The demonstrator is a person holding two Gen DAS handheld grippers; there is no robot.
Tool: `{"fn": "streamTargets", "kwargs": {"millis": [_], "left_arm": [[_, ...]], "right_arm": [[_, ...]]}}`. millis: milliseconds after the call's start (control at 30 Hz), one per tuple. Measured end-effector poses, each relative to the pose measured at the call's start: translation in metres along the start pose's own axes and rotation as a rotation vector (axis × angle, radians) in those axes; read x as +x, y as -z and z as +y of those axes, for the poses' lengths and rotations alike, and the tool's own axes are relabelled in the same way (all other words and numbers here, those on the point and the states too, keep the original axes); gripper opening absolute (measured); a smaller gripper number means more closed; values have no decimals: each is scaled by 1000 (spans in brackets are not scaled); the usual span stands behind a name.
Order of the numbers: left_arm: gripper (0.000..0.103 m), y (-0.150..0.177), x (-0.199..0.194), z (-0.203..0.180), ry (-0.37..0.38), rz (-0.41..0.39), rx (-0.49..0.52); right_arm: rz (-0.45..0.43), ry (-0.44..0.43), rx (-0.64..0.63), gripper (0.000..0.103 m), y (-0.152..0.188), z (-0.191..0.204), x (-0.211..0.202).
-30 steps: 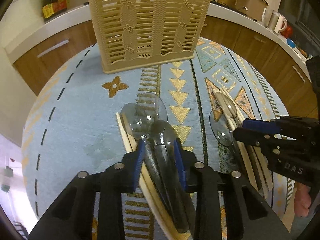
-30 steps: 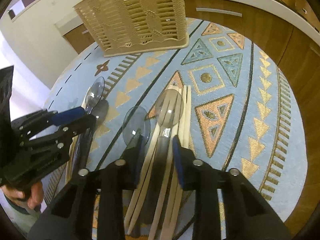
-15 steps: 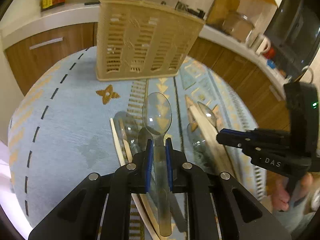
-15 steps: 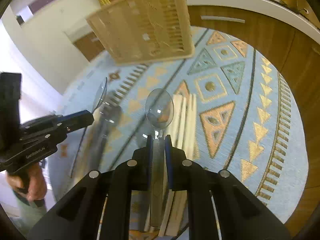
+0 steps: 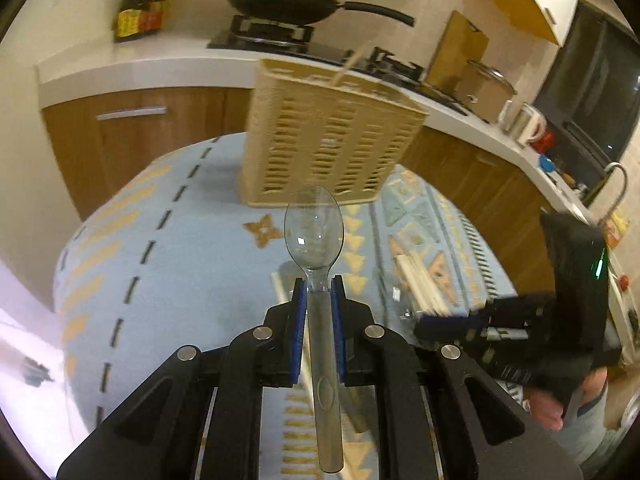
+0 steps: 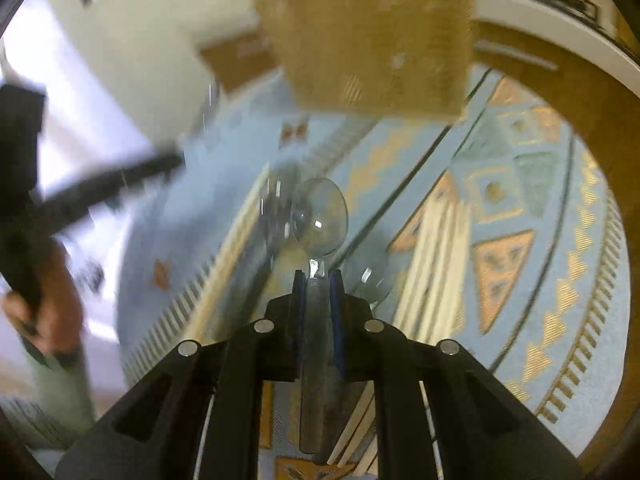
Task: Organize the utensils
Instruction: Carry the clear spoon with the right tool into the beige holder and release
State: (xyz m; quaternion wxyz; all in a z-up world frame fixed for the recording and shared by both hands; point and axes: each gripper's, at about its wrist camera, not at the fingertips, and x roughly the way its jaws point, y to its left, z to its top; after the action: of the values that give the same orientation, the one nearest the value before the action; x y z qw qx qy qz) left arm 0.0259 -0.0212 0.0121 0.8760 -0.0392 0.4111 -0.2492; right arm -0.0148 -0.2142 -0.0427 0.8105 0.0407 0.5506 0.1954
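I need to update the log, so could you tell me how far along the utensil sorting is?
Early on. Done: one chopstick seems to stand in the beige basket. In hand: the left gripper and right gripper are each shut on a clear spoon, both lifted. Left: more spoons and chopsticks on the mat.

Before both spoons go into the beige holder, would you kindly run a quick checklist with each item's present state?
1. Left gripper shut on its clear spoon: ok.
2. Right gripper shut on its own clear spoon: ok.
3. Both spoons clear of the mat: ok.
4. Beige holder upright: ok.
5. Free slot in the holder: cannot tell; a stick pokes from its top.
6. Chopsticks lying on the mat, out of the path: ok.
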Motion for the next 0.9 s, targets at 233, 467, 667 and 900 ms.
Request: {"fn": "streamTargets", "kwargs": {"millis": [233, 467, 667, 900], "left_arm": [[11, 1, 6, 16, -4, 1, -20], [11, 4, 7, 19, 8, -6, -21], [11, 1, 3, 21, 6, -36, -23], [11, -42, -28, 20, 23, -202, -10]], "right_arm": [[95, 62, -33, 11, -2, 11, 22], [177, 111, -68, 20, -25, 27, 38], [169, 201, -142, 9, -24, 42, 47], [-99, 14, -108, 9, -52, 44, -17]]}}
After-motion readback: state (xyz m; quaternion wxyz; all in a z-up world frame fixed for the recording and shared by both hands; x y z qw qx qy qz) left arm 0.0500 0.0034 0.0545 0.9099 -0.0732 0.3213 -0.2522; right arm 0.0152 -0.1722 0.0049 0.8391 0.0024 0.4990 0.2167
